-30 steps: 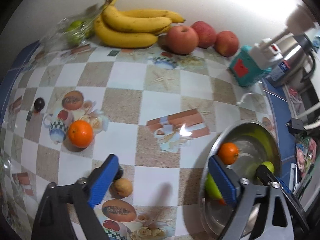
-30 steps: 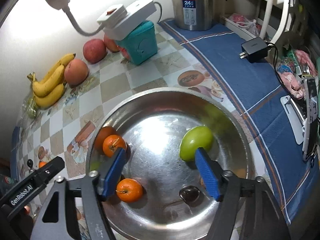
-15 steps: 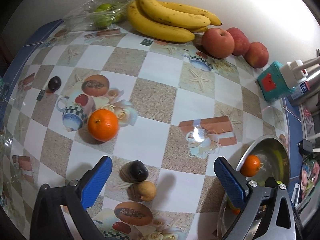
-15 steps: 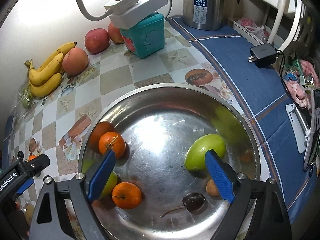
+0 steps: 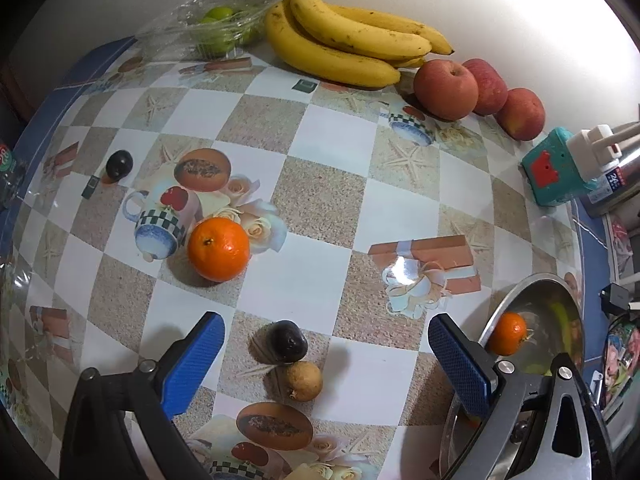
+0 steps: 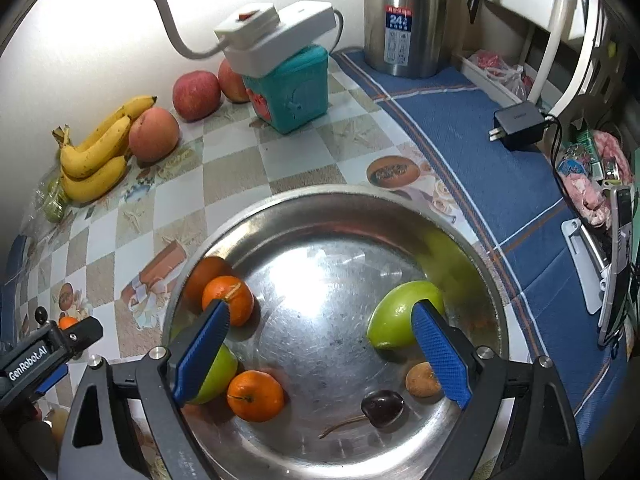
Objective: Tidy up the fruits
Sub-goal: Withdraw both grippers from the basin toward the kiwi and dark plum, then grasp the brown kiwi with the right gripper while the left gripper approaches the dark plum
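We hold two grippers over a table covered in a checkered, picture-printed cloth, both with blue pads spread wide and nothing between them. The left gripper (image 5: 324, 354) hovers with a dark cherry (image 5: 287, 341) and a small brown longan (image 5: 304, 381) lying between its fingers, the two fruits touching each other. Ahead and to its left sits a loose orange (image 5: 218, 249); the steel bowl (image 5: 532, 284) is just beside its right finger. The right gripper (image 6: 320, 354) hangs over that bowl, which already holds two oranges, green fruits, a cherry and a longan. We judge the main risk to be closing on both small fruits at once: one may squirt sideways and roll away. The round cherry could also slip from the pads, and the left gripper's right finger could knock the bowl's rim.
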### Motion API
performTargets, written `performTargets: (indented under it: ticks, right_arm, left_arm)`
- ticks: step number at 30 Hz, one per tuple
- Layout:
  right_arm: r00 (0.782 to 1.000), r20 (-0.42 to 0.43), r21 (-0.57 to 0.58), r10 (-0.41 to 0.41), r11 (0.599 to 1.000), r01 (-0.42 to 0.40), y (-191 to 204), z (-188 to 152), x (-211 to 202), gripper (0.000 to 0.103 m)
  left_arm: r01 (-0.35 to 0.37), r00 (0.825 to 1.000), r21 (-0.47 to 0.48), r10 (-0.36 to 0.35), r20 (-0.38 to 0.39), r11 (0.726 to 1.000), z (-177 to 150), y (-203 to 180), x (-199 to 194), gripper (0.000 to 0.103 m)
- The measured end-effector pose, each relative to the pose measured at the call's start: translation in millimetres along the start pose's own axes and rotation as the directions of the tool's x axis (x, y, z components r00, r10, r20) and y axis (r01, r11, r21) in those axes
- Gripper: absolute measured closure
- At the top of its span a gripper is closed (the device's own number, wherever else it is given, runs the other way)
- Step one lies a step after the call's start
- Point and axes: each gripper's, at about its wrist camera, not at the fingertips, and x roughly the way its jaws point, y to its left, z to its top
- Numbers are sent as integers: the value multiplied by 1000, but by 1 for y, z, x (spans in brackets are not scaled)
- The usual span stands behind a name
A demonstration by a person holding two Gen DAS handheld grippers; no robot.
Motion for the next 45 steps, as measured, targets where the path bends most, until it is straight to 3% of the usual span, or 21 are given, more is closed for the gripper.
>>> performTargets:
  ticks: [7,17,20,24,32,39,45]
  right_arm:
    - [997,39,-7,63,998,-63,12,-1,-19,10]
    - [987,17,-63,157,986,-155,44,-13,-29,10]
    - [984,-13,-98,179,979,-179,59,-19,-26,10]
    - [979,-38,-143,199,969,-203,78,-28,-26,10]
    - [968,-88,-236,236,939,-250,122,-49,-28,10]
    - [954,-136,-335,268,894,-299,160,-70,-30,10]
    - [926,-161,-347,340,859,-376,177,-79,-28,10]
  left_arm:
    - [10,999,47,-12,45,999,2,5,-20,0]
    - [-81,990,91,70,121,993,8,55,-44,0]
    - [-94,989,76,84,125,993,10,74,-49,0]
    - [-58,993,26,55,100,998,12,104,-51,0]
    - [-86,990,-68,93,105,994,10,152,-59,0]
    - [-87,990,-97,97,104,991,5,172,-63,0]
    - [-78,990,-109,90,111,991,2,178,-66,0]
